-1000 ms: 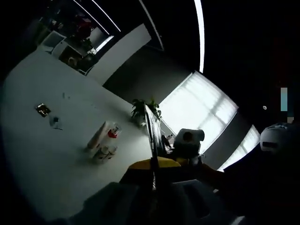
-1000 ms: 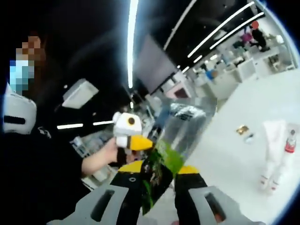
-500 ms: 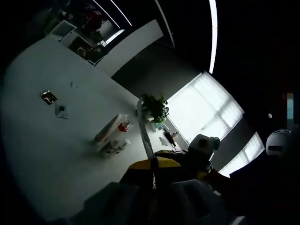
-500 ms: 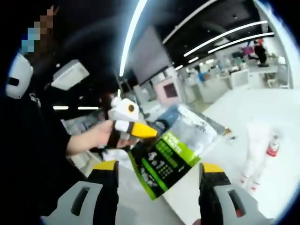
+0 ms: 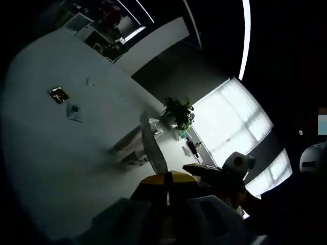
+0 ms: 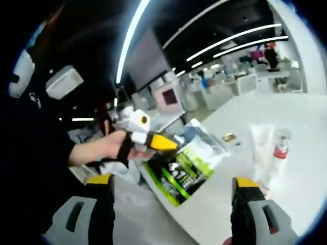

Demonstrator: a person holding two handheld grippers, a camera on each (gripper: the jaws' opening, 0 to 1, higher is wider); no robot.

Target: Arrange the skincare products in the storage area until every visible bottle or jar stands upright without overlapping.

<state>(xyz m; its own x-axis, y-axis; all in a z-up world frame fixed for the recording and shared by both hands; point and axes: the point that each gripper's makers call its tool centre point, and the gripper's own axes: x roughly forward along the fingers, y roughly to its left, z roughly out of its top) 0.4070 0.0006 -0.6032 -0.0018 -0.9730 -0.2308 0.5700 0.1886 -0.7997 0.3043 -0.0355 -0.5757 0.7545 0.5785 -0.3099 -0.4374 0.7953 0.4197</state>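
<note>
Right gripper view shows a flat green-labelled sachet (image 6: 186,166) pinched at one edge by the left tongs (image 6: 166,143), held above the near edge of the white bench (image 6: 306,168). The right tongs (image 6: 173,204) stand wide apart with nothing between them. Farther along the bench, well apart from the sachet, a white tube (image 6: 261,148) and a small red-capped bottle (image 6: 279,152) stand close together; whether they touch I cannot tell. Left gripper view has the sachet (image 5: 153,148) edge-on in the closed left tongs (image 5: 167,185). By my judgement the sachet is not yet placed, so arranging remains unfinished.
</note>
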